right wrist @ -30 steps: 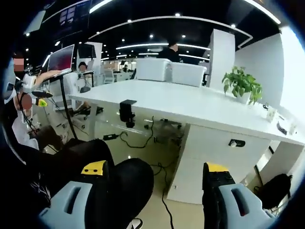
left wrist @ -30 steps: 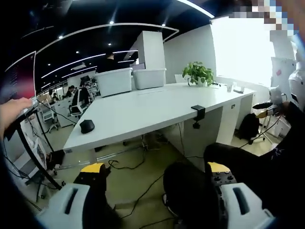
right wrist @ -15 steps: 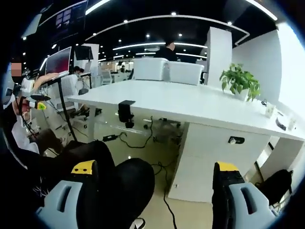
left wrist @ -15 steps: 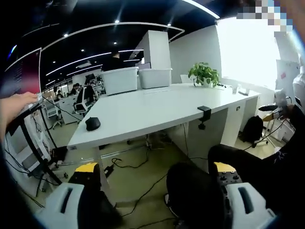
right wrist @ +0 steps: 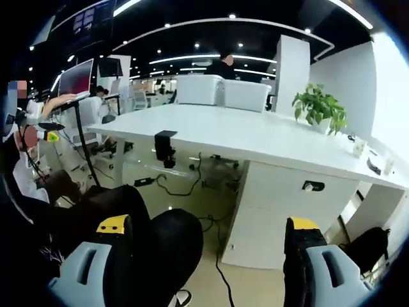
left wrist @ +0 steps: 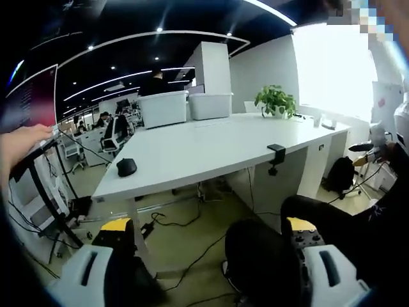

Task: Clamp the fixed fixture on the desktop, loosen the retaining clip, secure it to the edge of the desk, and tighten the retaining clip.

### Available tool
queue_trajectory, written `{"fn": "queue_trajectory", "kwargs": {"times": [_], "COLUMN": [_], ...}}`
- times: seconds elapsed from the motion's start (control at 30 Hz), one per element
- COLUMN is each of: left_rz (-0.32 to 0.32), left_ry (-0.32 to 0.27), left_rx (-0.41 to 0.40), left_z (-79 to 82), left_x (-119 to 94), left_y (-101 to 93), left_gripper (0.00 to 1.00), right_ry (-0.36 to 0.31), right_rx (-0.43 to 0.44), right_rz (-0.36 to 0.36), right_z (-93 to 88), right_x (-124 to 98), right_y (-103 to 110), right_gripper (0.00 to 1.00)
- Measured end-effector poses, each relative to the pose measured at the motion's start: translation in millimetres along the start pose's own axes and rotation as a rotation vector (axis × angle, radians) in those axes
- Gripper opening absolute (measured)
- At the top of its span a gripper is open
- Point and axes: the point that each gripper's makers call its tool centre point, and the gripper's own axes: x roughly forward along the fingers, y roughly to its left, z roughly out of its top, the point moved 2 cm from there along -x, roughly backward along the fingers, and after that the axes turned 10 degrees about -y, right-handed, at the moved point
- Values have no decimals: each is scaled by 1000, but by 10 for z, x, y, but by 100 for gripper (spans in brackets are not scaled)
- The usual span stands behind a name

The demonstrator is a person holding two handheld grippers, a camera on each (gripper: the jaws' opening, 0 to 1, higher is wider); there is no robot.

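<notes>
Meanwhile both tools, the left tool [left wrist: 208,227] and right tool [right wrist: 209,227], stayed spread and empty, well short of the clamp [left wrist: 275,155] already gripping the surface [left wrist: 192,150] edge ahead, so little had changed.

A black clamp fixture [left wrist: 276,155] [right wrist: 165,146] grips the white desk's [left wrist: 192,147] [right wrist: 255,137] edge, hanging below it.

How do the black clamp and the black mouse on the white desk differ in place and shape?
The clamp grips the desk edge and hangs partly below it; the mouse lies flat on the desktop, in from the edge. The clamp is angular, like a bracket; the mouse is low and rounded. Both are small and black.
</notes>
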Motion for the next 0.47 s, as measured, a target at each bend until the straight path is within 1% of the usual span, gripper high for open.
{"fn": "queue_trajectory", "kwargs": {"times": [0.2, 0.47], "left_rz": [-9, -9], "left_ry": [7, 18], "left_rx": [8, 9], "left_z": [-26, -58], "left_x": [33, 39], "left_y": [-26, -9], "left_gripper": [95, 95], "right_ry": [1, 12], "right_rx": [-5, -10], "right_rz": [4, 4], "right_z": [-3, -27], "right_x": [59, 113], "right_y": [-3, 7], "right_gripper": [96, 95]}}
